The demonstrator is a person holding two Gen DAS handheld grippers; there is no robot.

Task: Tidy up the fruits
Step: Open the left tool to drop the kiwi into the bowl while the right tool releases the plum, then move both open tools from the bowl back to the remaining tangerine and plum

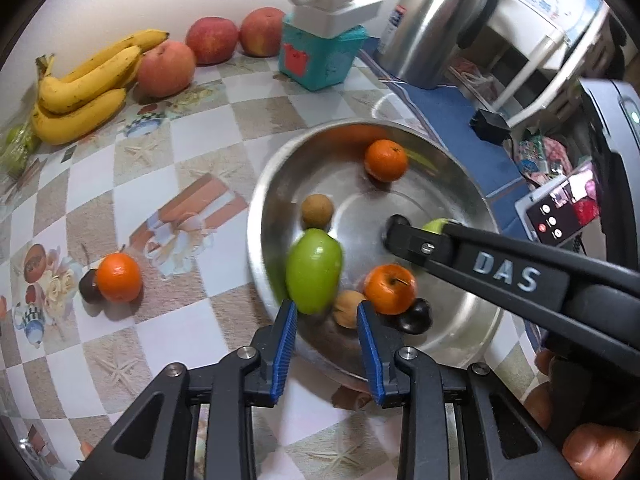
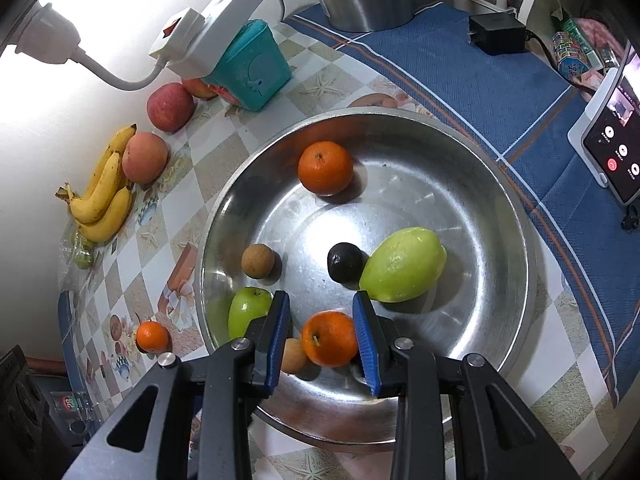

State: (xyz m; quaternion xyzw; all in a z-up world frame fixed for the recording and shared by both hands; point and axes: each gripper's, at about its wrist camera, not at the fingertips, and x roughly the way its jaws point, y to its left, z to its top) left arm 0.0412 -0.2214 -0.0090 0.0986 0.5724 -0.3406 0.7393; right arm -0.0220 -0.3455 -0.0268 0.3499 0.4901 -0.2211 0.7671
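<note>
The steel bowl [image 2: 516,216] on the bench [image 1: 120,184] already held most of the small fruit. Both hand-held grippers hovered over it, the left hand-held gripper [image 1: 327,312] and the right hand-held gripper [image 2: 321,312] each parted narrowly and gripping nothing. The step appeared to be release. Next, one tangerine [image 1: 119,277] beside the bowl needed collecting.
</note>
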